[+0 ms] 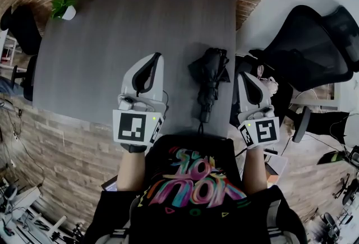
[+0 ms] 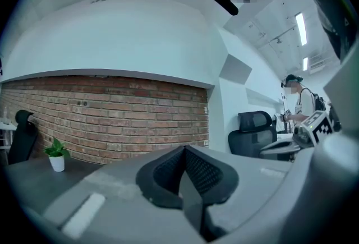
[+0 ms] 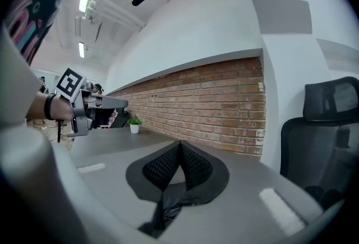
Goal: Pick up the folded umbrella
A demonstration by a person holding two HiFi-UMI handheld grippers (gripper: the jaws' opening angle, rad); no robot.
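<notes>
Left claw (image 1: 156,58), right claw (image 1: 245,75) held level, flanking umbrella (image 1: 208,76).

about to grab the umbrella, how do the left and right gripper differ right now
The left gripper is over the table, left of the umbrella; the right gripper is at the table's right edge, right of the umbrella. The left gripper reaches further forward than the right gripper. Both have fingers shut, empty, clear of the umbrella.

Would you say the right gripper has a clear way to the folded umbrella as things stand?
Probably yes: the folded umbrella lies beside the right gripper with nothing between them, though its shut jaws must open first.
</notes>
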